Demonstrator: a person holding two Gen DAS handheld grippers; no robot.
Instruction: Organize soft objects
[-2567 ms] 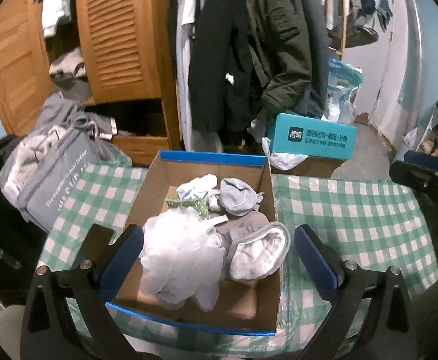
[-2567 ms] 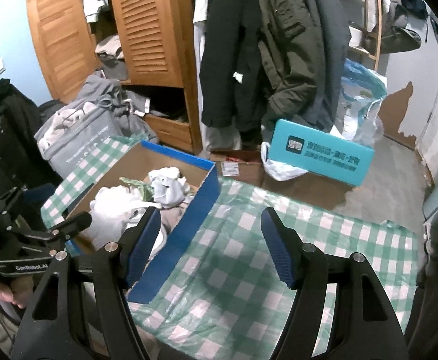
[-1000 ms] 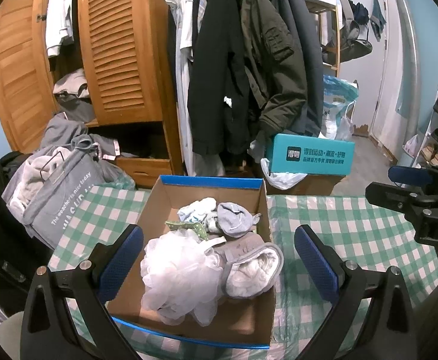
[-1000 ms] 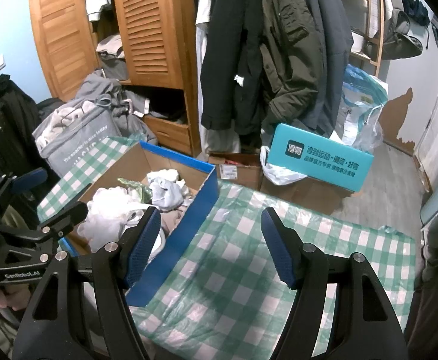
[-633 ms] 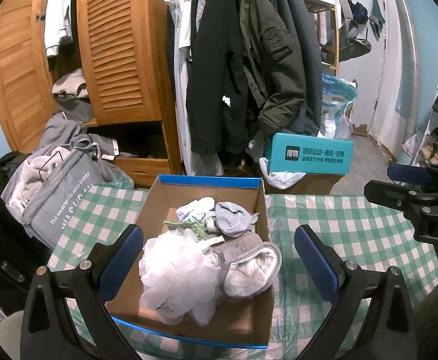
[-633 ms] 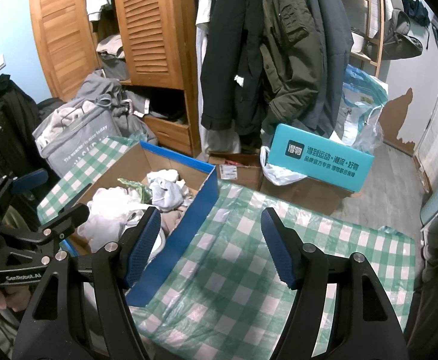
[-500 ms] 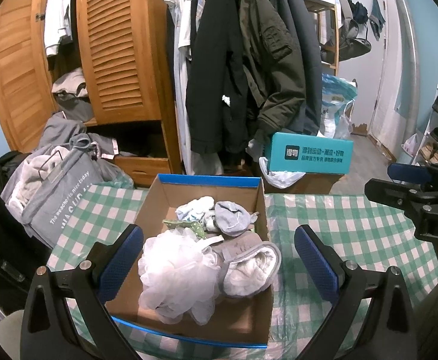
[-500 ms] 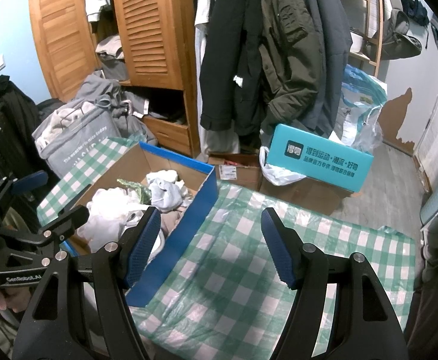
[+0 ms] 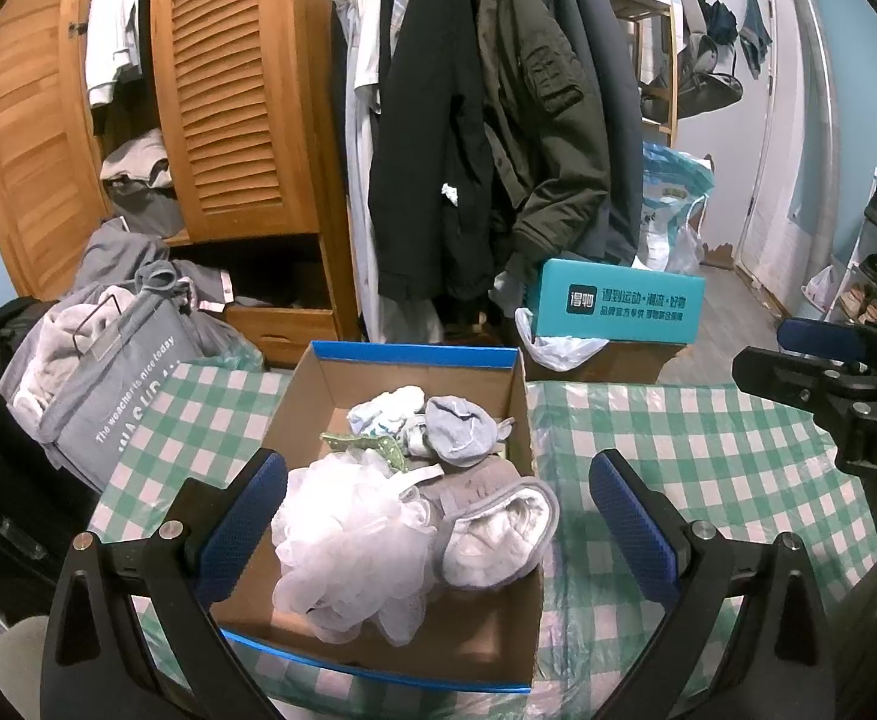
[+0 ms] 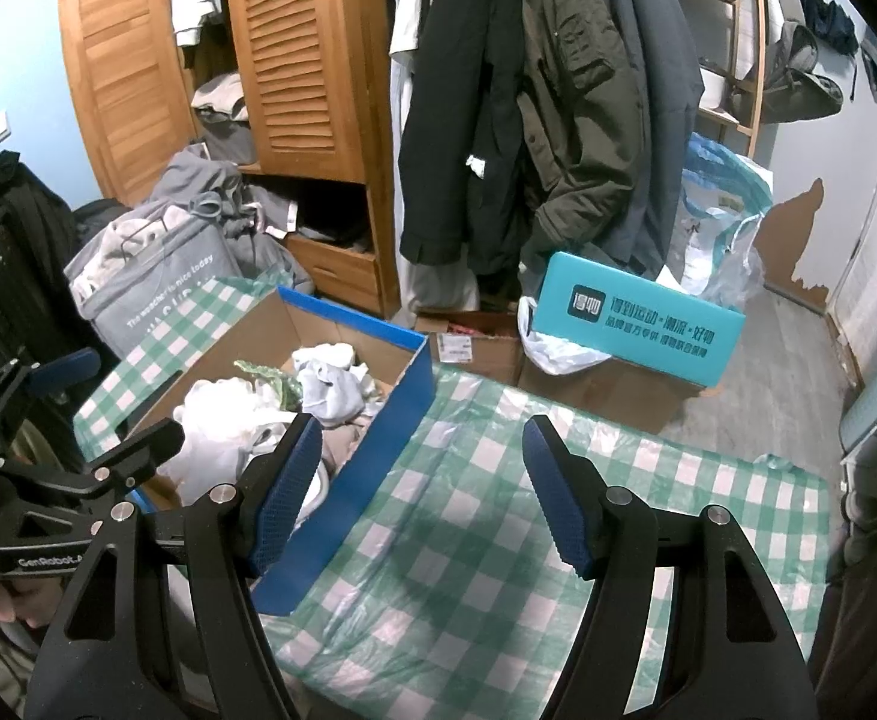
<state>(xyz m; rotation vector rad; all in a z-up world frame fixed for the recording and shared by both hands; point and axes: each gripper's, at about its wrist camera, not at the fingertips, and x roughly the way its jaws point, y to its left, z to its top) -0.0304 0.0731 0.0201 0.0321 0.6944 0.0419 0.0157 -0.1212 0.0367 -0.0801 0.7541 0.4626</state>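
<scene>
A worktop [image 9: 708,438] under a green-and-white checked cloth carries one cardboard box [image 9: 318,396] with blue edges, standing on its left part. The left gripper [image 9: 438,522] hangs over the near end of the box with its two blue-padded fingers wide apart, one on each side of the pile inside; it holds nothing and touches nothing. The right gripper [image 10: 423,492] hangs over the bare cloth to the right of the box, its fingers also well apart and empty, the left finger just beside the box's blue side wall.

The soft things all lie inside the box. Nearest is one white mesh bath puff [image 9: 354,546]. Right of it, touching it, lies one grey slipper [image 9: 498,531] with a white fleece lining. Farther in sits one balled grey sock [image 9: 459,429], then one pale blue-white bundle of cloth [image 9: 387,408] at the far end, and one small green patterned piece [image 9: 372,444] between the puff and the socks.

Beyond the worktop, on the floor, one teal box [image 9: 618,300] rests on brown cartons, and one grey laundry bag [image 9: 108,396] stands to the left
</scene>
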